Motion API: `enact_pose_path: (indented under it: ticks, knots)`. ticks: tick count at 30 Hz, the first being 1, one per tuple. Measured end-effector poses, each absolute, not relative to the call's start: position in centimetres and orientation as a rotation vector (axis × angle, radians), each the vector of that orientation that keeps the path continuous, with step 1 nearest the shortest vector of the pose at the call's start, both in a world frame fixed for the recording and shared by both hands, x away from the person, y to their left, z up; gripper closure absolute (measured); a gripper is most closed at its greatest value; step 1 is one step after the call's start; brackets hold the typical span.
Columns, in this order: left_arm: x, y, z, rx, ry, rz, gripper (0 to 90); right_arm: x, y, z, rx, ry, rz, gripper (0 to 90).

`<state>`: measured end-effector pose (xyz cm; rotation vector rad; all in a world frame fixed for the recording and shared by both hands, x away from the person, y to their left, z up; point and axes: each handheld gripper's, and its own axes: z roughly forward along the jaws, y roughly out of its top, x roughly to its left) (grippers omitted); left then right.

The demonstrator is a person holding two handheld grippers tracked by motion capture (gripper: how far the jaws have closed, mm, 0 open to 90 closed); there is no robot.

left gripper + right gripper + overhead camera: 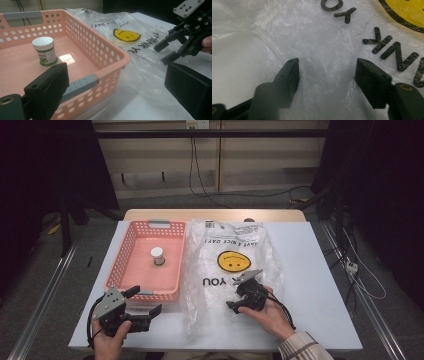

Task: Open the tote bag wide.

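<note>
The right gripper point(239, 299), fingers point(288, 81) apart, presses down onto the plastic bag point(230, 265) just below its smiley face point(234, 259), film bunching between them.

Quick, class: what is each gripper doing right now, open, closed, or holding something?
Left gripper: open, holding nothing, beside the pink basket.
Right gripper: open, jaws down on the plastic bag, a fold of film between them, not yet pinched.

The clear plastic bag point(232, 265) carries black print: "HAVE A NICE DAY!" above a yellow smiley face point(234, 259), "THANK YOU" below it, partly covered. The small jar's point(45, 51) green label is too tiny to read.
</note>
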<state>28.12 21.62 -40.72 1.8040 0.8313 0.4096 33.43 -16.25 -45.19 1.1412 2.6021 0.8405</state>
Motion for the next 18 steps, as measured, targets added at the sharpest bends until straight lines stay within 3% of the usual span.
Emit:
enact_pose_path:
  ticks: [12, 14, 18]
  knots:
    - [28.2, 21.5, -40.8, 1.817, 0.831, 0.407, 5.3, 34.0, -16.9, -45.0, 1.182, 2.567, 0.831, 69.2]
    - [28.2, 21.5, -40.8, 1.815, 0.838, 0.405, 5.3, 34.2, -17.2, -44.9, 1.211, 2.564, 0.840, 79.4]
    - [28.2, 21.6, -40.8, 1.814, 0.836, 0.411, 5.3, 34.4, -17.4, -44.9, 1.251, 2.549, 0.856, 89.5]
